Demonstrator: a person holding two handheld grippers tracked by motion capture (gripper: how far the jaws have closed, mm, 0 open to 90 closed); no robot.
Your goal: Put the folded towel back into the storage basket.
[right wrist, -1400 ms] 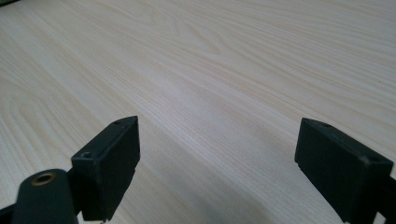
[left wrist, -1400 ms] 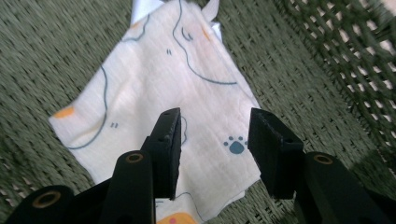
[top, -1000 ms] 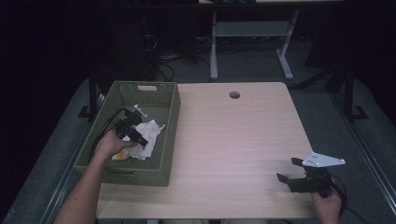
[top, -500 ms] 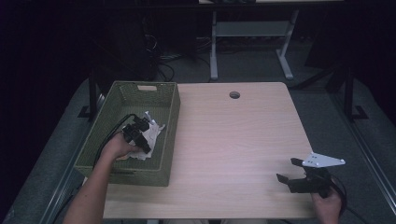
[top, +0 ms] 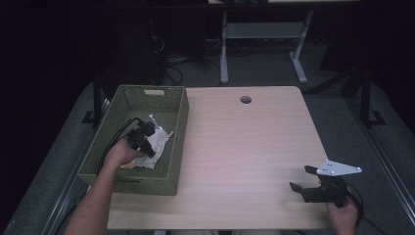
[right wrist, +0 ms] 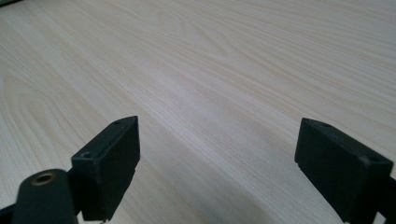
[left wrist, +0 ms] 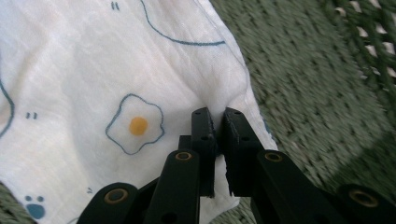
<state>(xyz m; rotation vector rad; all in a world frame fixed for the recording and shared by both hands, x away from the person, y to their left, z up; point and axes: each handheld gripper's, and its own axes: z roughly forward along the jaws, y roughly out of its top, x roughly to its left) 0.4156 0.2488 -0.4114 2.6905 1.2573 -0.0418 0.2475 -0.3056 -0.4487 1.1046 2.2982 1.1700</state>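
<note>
Left gripper (left wrist: 217,122) — jaws pressed together on a fold at the edge of the cloth (left wrist: 93,79), which lies beneath it in the green basket (top: 178,122). Right gripper (right wrist: 217,154) — jaws spread, nothing between, low over the table (right wrist: 224,60). Risk: the thin pinch near the hem may slip on lifting, or trailing cloth may snag the weave.

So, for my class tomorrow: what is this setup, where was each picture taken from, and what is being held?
A person sits at a pale wooden table with a hand-held black two-jaw tool in each hand. The high view looks down from above; the two close views come from cameras riding on each tool. The left tool is inside a green woven basket, jaws shut on the edge of a white cloth printed with fried eggs. The right tool rests low over the bare table near the person, jaws wide apart, holding nothing.
</note>
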